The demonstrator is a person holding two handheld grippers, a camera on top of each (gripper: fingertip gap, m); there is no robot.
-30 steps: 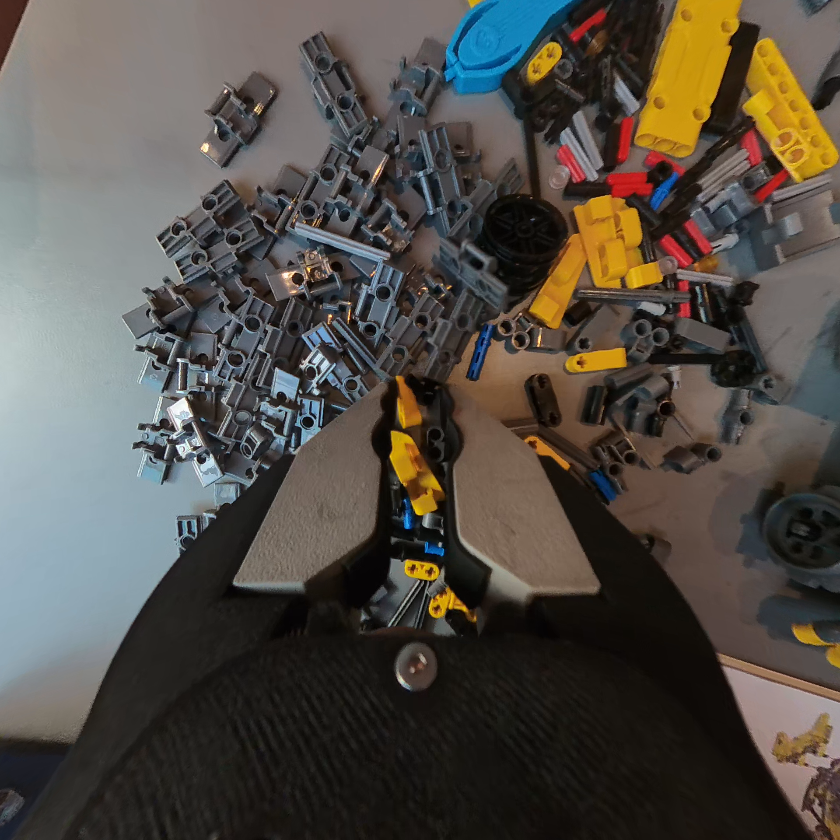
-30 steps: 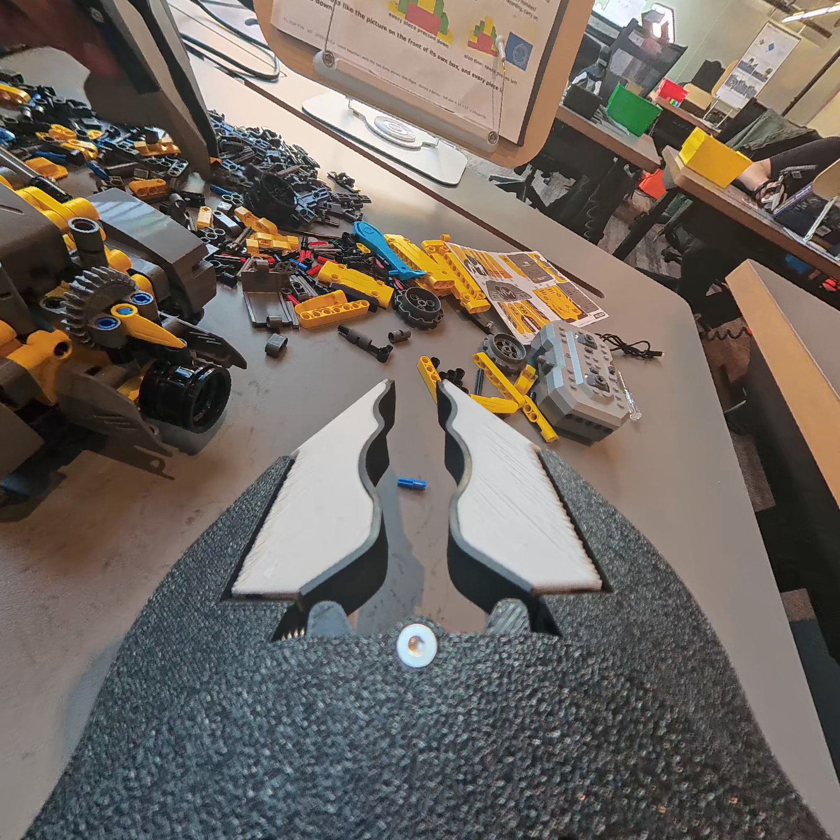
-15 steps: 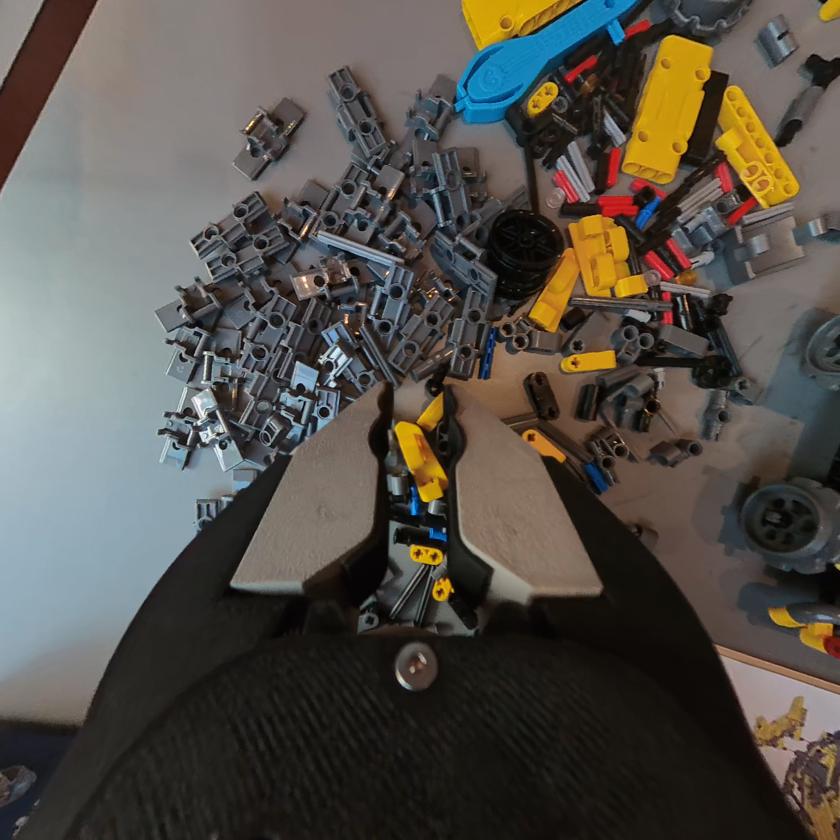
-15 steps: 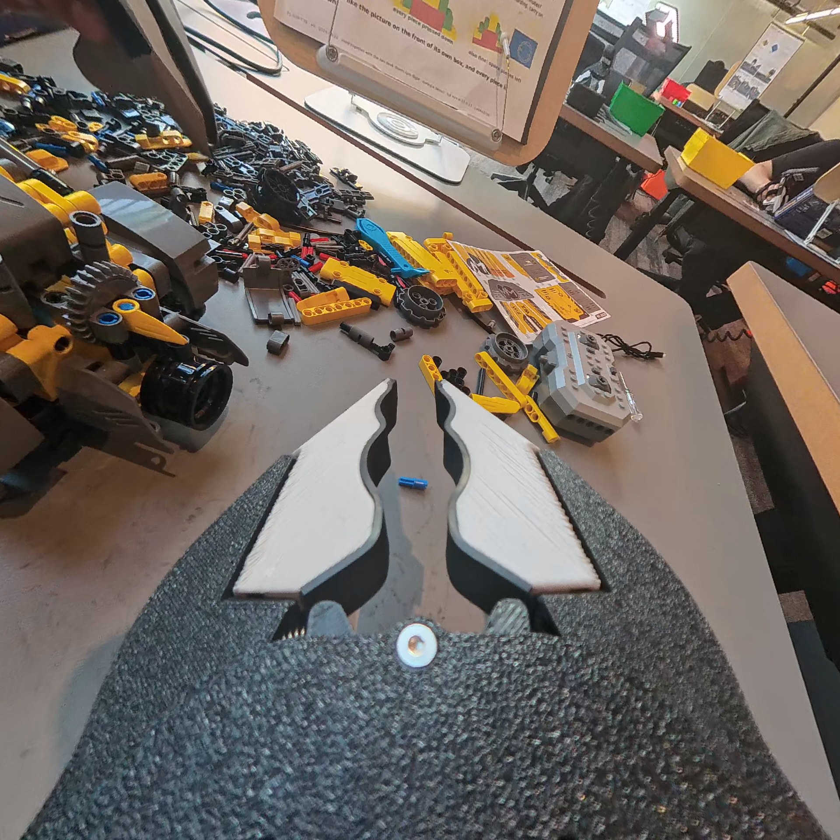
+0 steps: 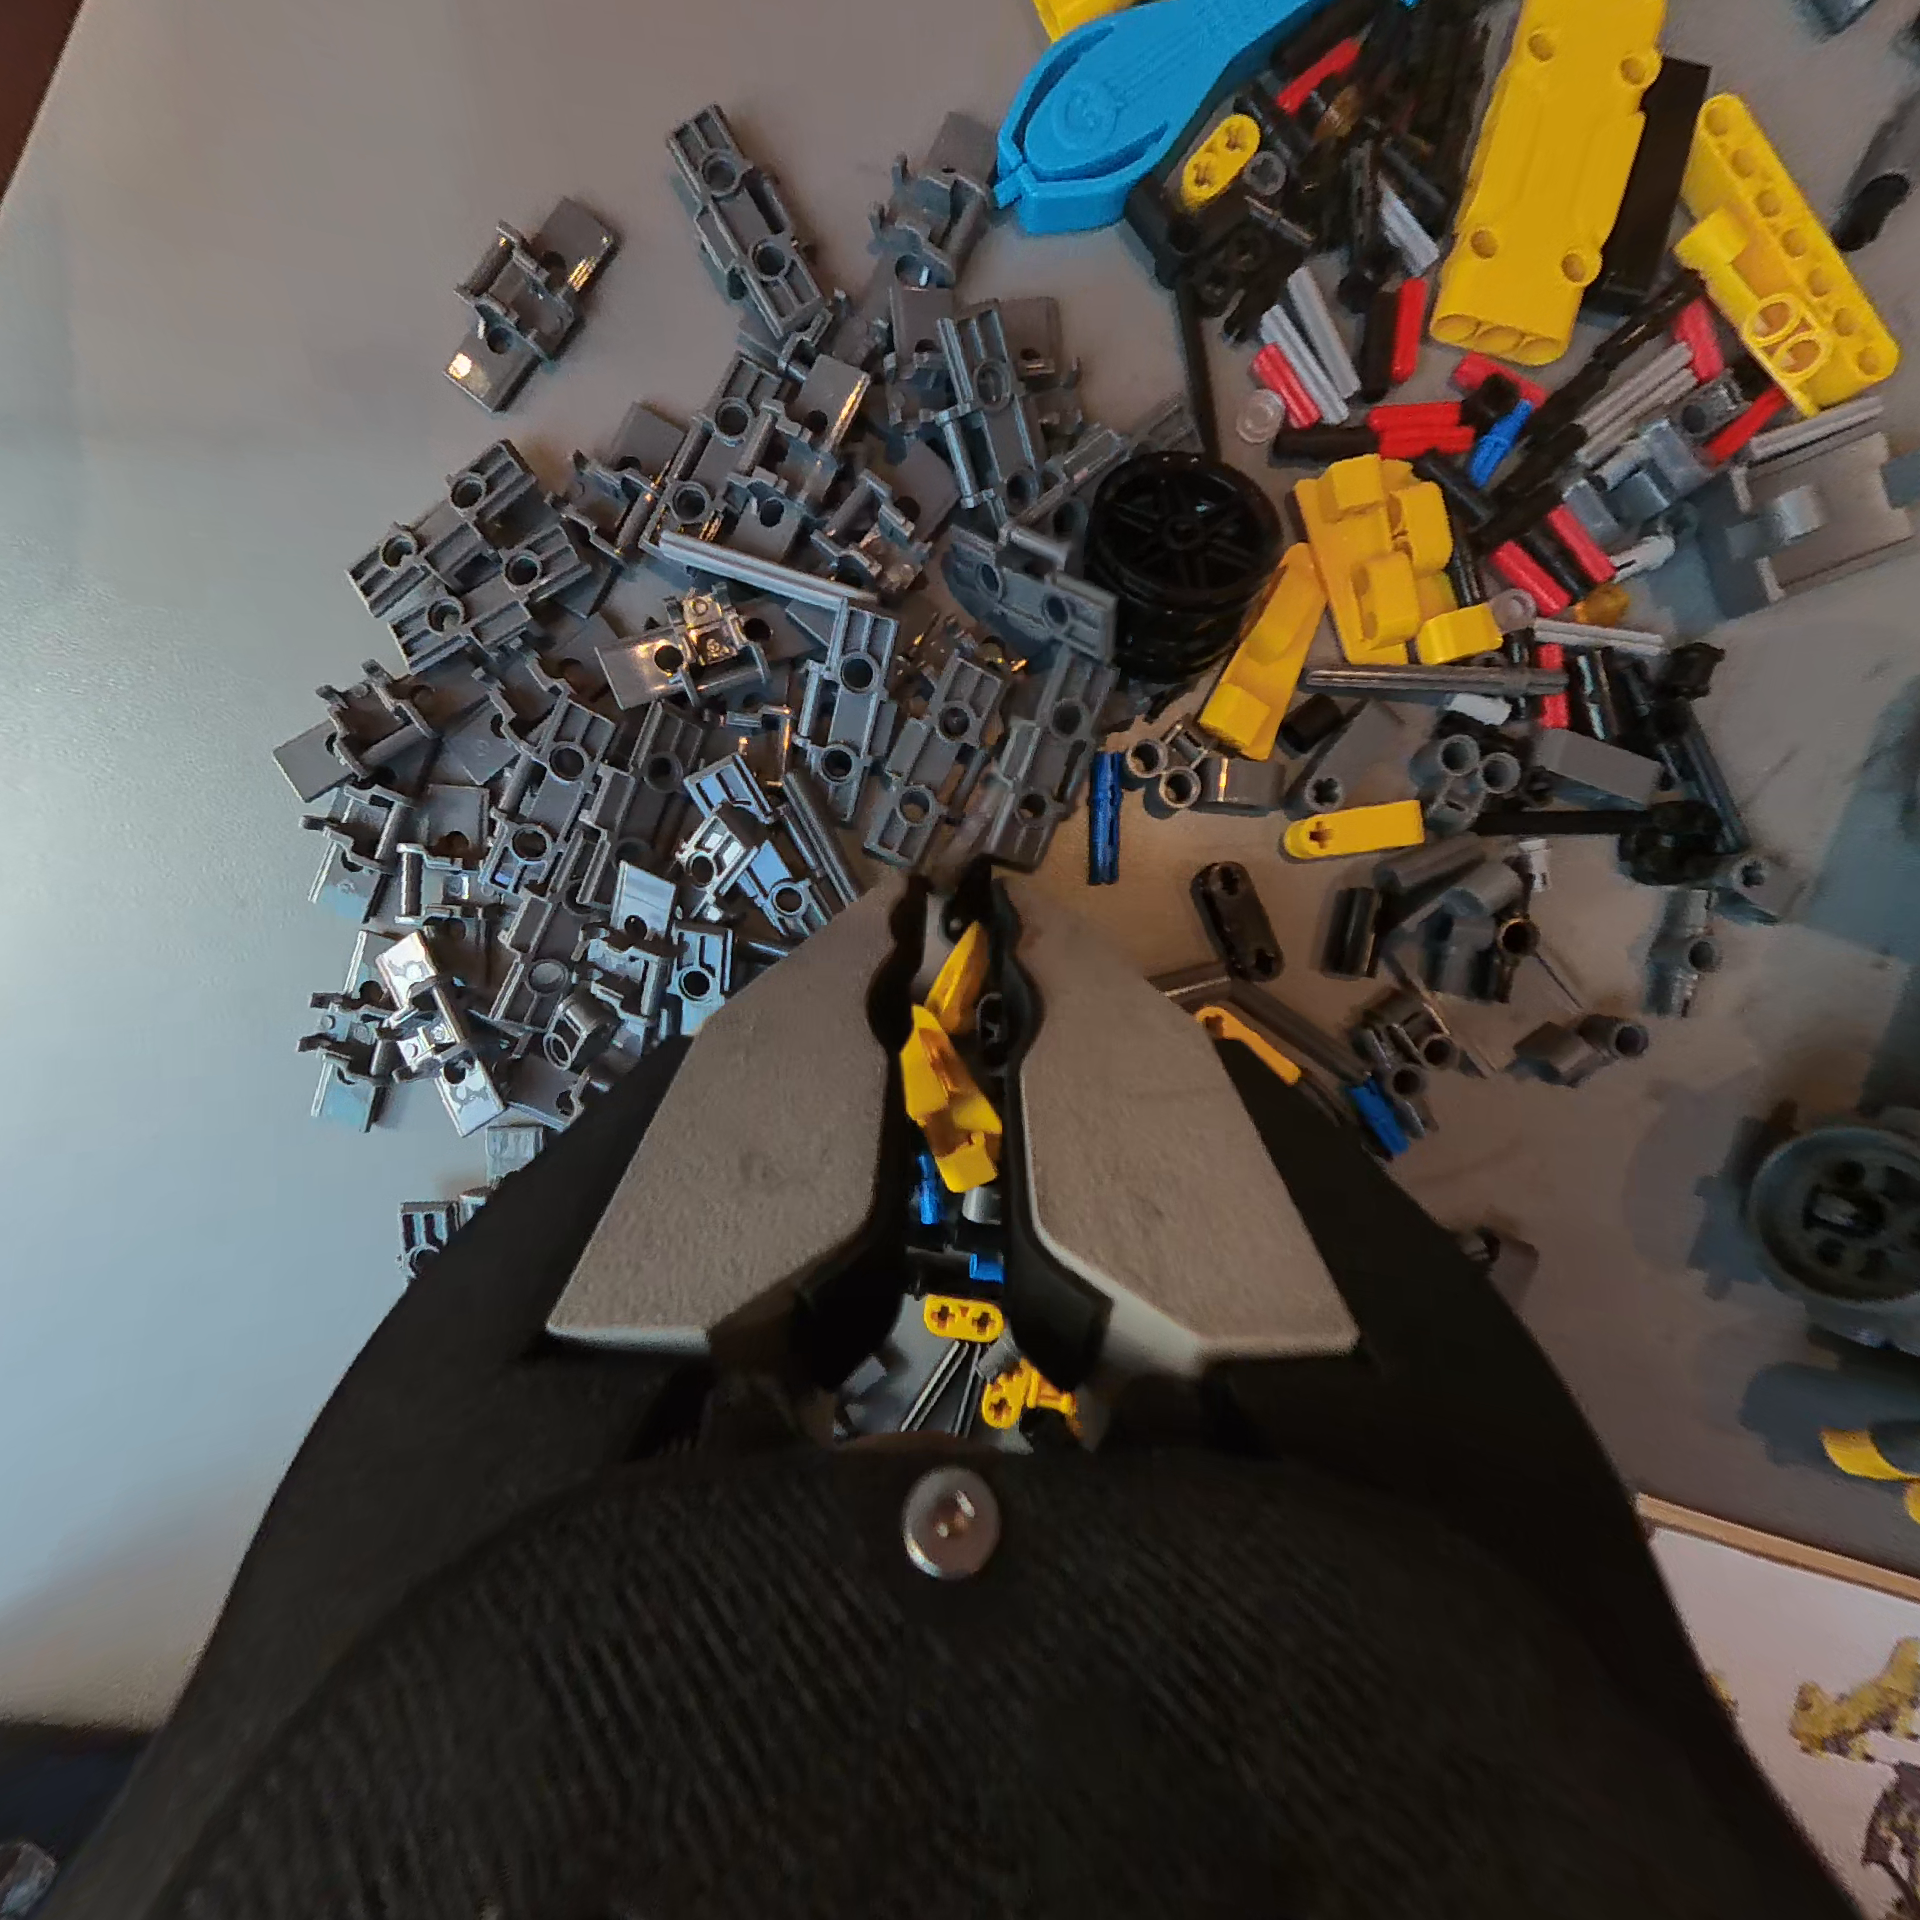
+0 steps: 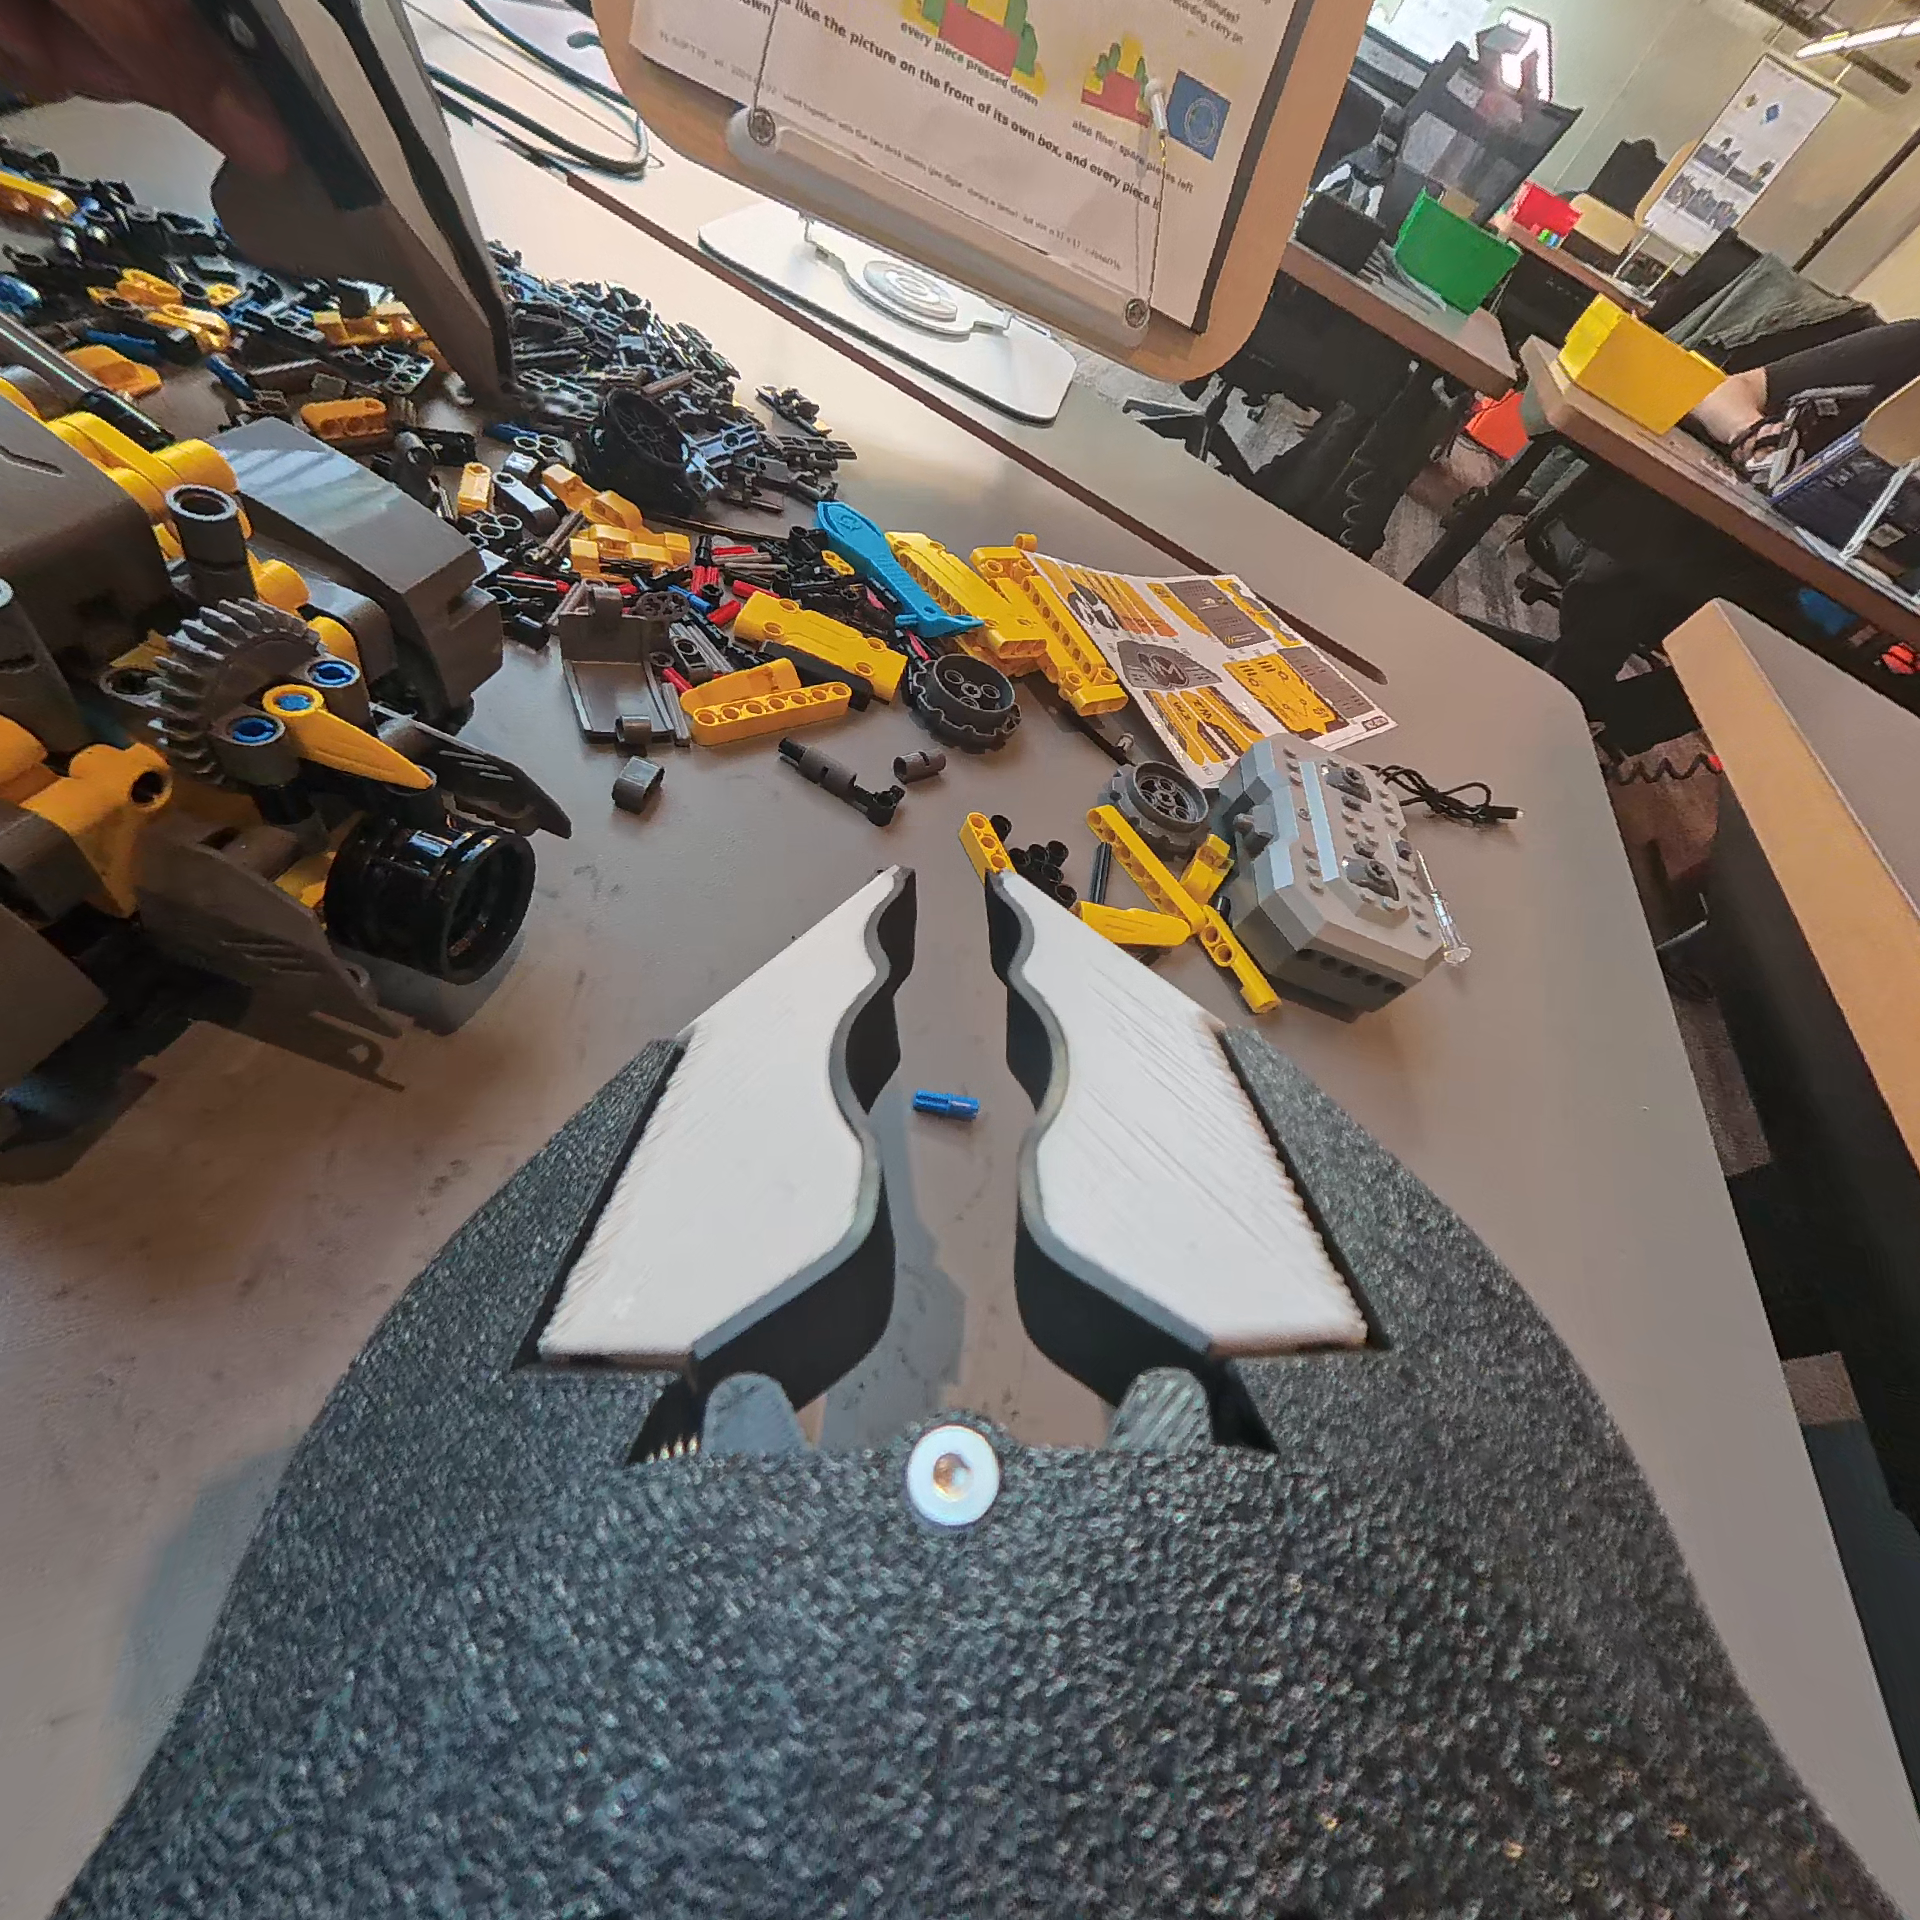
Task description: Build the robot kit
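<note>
My left gripper (image 5: 951, 888) hangs over a heap of loose building-toy parts, its tips at the edge of a pile of grey track links (image 5: 665, 748). Its jaws stand a narrow gap apart and grip nothing. Yellow parts (image 5: 951, 1091) and black parts show through the gap on the table below. My right gripper (image 6: 951, 883) is low over the table, jaws narrowly apart and empty. A small blue pin (image 6: 945, 1103) lies on the table between its fingers. The left gripper (image 6: 473, 353) also shows at the far left of the right wrist view.
A black wheel (image 5: 1179, 566), a blue tool (image 5: 1122, 114), yellow beams (image 5: 1538, 166) and red pins lie right of the grey pile. The right wrist view shows a part-built yellow and grey model (image 6: 239, 727), a grey box (image 6: 1320, 883), a printed sheet (image 6: 1205, 655), a sign stand (image 6: 894, 281) and the table edge (image 6: 1704, 1039). About 30 centimeters separates my left fingertips from my right. Between my left fingertips and the black wheel (image 5: 1179, 566) there is roughly 6 centimeters. Look for it in the right wrist view (image 6: 633, 430) too.
My left gripper drew back from the pile half a second ago and has come closer again, shifted slightly. Its gap is the same. The right gripper has barely moved.
</note>
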